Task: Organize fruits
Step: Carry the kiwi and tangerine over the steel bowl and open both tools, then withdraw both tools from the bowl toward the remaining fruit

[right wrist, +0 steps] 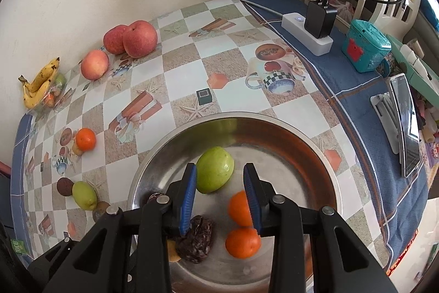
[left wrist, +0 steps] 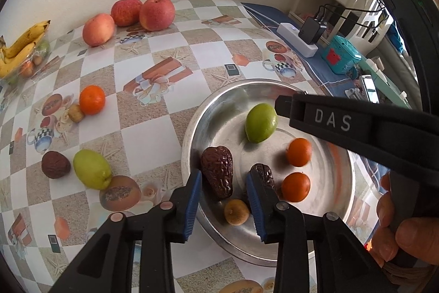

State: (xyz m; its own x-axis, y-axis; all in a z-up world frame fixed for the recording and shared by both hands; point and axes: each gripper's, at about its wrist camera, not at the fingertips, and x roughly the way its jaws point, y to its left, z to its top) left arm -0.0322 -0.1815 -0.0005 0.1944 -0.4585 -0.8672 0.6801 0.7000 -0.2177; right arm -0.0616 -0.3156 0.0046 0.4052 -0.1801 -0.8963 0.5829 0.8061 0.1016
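Note:
A steel plate [left wrist: 192,133] [right wrist: 153,155] holds a green fruit [left wrist: 260,122] [right wrist: 215,173], two small oranges [left wrist: 299,151] [left wrist: 295,187], two wrinkled dark dates [left wrist: 216,175] [left wrist: 263,176] and a small brown longan [left wrist: 236,212]. My left gripper [left wrist: 223,201] hangs over the plate's near-left rim. Its jaws stand a little apart, and the pads touch nothing; one date lies just beyond its tips. My right gripper [right wrist: 221,197] [left wrist: 282,107] is above the plate's middle, jaws slightly apart and empty. An orange [left wrist: 92,99], a green fruit [left wrist: 92,169], a brown fruit [left wrist: 55,164] and a longan [left wrist: 75,113] lie on the cloth to the left.
Three apples [left wrist: 126,11] and a bag with bananas [left wrist: 22,45] sit by the wall at the far left. A power strip with a charger [left wrist: 297,39], a teal box [left wrist: 344,56] and a phone on a stand [right wrist: 406,125] crowd the right side. A hand [left wrist: 397,224] grips the right tool.

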